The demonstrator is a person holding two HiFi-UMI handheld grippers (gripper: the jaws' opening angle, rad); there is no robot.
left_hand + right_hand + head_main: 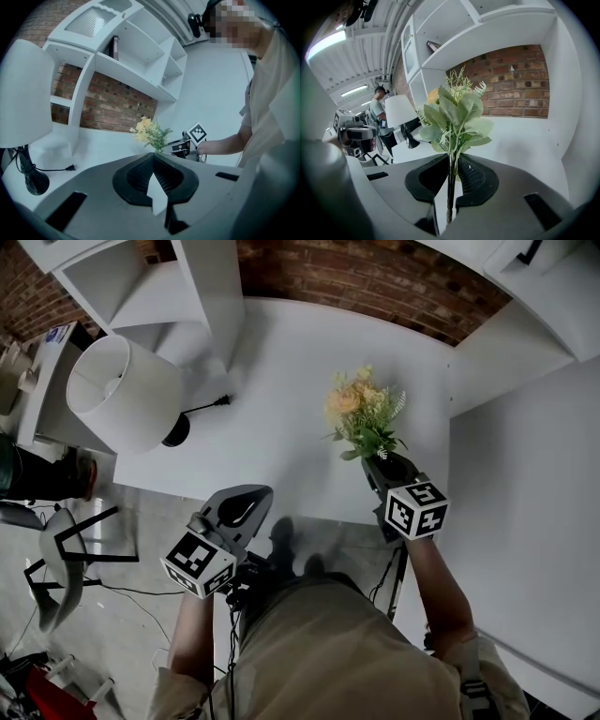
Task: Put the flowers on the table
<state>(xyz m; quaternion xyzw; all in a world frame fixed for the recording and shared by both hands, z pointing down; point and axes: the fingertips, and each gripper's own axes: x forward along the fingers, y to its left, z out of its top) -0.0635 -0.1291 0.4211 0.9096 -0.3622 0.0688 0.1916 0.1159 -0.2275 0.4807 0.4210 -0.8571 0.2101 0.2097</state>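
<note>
The right gripper (386, 465) is clamping its jaws on the yellow-and-green flower bunch (361, 413) over the white desk (281, 371) edge, risking a fall if released there, while the left gripper (246, 504) is keeping its jaws together, empty

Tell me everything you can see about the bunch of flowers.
The flowers are a small, artificial-looking bunch: yellow and pale orange blooms, a few whitish sprigs, broad green leaves and thin green stems gathered together. The bunch stands roughly upright over the white table, its stems pinched between the jaws of the right claw. Nothing else touches it, and it appears not yet set down.
</note>
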